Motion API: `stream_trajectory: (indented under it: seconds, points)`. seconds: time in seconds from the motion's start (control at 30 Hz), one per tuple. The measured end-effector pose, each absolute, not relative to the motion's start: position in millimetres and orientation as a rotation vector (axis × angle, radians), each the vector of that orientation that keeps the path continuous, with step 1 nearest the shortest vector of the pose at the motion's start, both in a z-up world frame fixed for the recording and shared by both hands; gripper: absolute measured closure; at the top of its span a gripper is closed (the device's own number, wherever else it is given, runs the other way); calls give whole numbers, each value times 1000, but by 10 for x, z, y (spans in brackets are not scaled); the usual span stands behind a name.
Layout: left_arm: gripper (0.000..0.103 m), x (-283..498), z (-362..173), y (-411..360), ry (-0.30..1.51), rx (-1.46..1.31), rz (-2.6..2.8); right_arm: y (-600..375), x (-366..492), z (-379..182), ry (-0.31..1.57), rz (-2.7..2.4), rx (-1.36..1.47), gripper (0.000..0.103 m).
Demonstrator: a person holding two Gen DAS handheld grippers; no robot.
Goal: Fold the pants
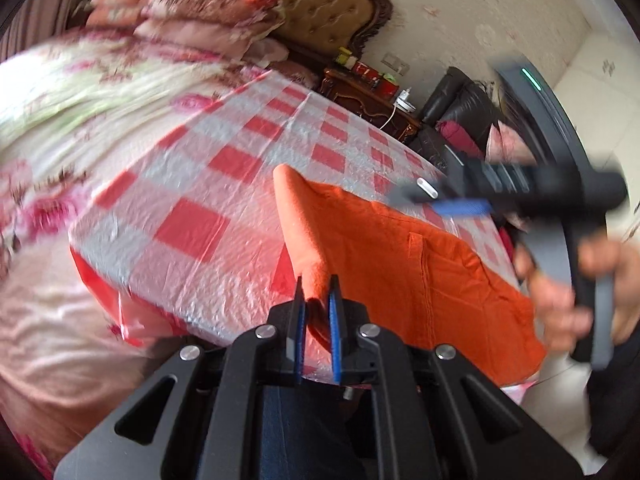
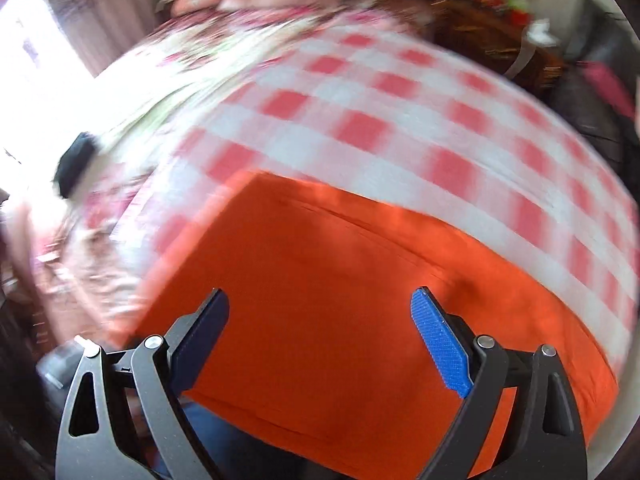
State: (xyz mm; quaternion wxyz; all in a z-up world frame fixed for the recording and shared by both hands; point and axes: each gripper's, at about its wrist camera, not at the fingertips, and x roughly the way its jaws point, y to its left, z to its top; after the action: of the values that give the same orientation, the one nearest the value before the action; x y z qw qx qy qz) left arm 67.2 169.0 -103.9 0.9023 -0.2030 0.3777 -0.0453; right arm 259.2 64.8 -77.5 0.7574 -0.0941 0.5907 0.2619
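At the bottom centre of the left view my left gripper [image 1: 317, 300] pinches a fold of the orange pants [image 1: 400, 264], lifting it off the red-checked cloth [image 1: 192, 184]; low in the right view my right gripper [image 2: 320, 320] gapes wide and empty over the pants; further off, upper left, lie floral pillows [image 1: 192, 8].

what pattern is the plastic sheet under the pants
Red and white checks on the crinkly plastic sheet beneath the orange pants; sharpest in the left wrist view.
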Motion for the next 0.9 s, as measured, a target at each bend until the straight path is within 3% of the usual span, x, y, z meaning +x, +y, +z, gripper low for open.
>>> stream_trajectory:
  seconds: [0.3,0.33,0.37,0.4,0.47,0.5,0.7,0.9]
  points:
    - [94,733,-745,1263,731,-182,-85,1697,2841,-1206,1424,578,-582,14]
    - [94,738,-714,1244,725,-168,-91,1713,2833,-1234,1410,582,-609,19]
    - [94,734,-680,1214,717,-158,-100,1709,2823,-1245,1391,594,-630,29]
    - [94,730,-634,1177,705,-148,-115,1636,2846,-1253,1395,596,-618,62]
    - [94,723,-529,1093,677,-130,-149,1449,2922,-1176,1421,606,-516,84]
    - [94,715,-476,1050,660,-123,-169,1296,2950,-1036,1401,632,-456,89]
    - [94,660,-118,445,532,-25,-333,-47,3076,-221,1274,609,-115,91]
    - [94,598,-80,-793,446,201,-530,-1602,2975,-82,1227,489,98,91]
